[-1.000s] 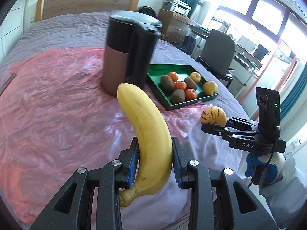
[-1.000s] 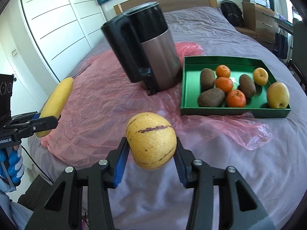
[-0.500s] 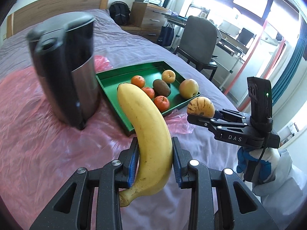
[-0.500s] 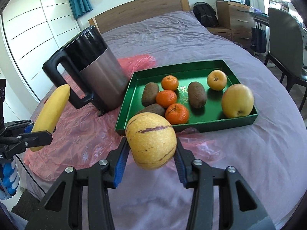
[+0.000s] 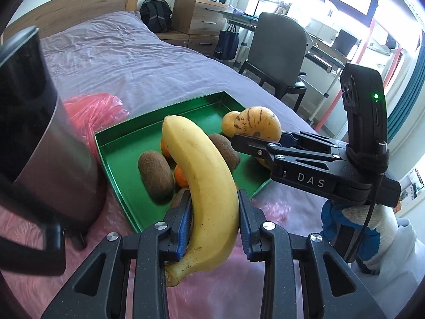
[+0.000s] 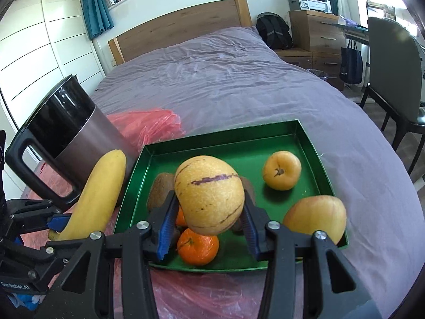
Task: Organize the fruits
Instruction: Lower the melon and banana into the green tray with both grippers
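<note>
My left gripper (image 5: 213, 223) is shut on a yellow banana (image 5: 204, 180), held upright just in front of the green tray (image 5: 124, 143). My right gripper (image 6: 209, 226) is shut on a yellow purple-striped melon (image 6: 209, 194), held above the tray's (image 6: 225, 143) near edge. The tray holds kiwis (image 5: 155, 174), oranges (image 6: 198, 247), a small yellow apple (image 6: 281, 170) and a larger yellow apple (image 6: 316, 218). The right gripper with the melon (image 5: 257, 122) shows in the left wrist view. The banana (image 6: 98, 194) shows in the right wrist view.
A black and steel kettle (image 6: 66, 138) stands left of the tray on a pink plastic sheet (image 6: 202, 295) spread over the purple bed (image 6: 225, 74). A grey chair (image 5: 276, 53), desk and wooden drawers (image 6: 313, 26) stand to the right of the bed.
Both grippers moved forward toward the green tray with their fruit. The tray and kettle now sit much closer in both views.
</note>
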`<state>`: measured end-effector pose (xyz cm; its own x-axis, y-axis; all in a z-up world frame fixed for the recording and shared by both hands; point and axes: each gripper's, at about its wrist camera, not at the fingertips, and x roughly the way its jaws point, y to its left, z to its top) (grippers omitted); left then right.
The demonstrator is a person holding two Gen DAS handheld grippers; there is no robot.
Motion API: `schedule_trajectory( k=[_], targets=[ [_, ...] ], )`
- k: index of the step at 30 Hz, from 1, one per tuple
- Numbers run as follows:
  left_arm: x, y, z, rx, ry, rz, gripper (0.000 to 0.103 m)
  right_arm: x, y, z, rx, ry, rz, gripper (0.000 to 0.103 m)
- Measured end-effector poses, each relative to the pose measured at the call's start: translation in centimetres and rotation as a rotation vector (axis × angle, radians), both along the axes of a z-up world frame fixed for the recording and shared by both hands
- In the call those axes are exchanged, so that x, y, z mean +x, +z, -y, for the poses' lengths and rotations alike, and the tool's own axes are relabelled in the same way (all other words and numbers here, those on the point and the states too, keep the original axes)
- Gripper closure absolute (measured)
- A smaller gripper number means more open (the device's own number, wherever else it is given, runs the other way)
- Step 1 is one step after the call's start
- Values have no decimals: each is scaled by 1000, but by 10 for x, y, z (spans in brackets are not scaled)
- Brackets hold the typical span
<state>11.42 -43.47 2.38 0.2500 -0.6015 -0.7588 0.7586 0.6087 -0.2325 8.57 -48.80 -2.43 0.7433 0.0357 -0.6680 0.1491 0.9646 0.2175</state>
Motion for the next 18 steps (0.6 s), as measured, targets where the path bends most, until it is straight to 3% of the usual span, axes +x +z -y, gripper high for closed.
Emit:
schedule_trajectory(
  k=[18],
  targets=[
    [38,-39,29,54,75,-26,75,66,-28,21,-13,-10,-38,35]
  ],
)
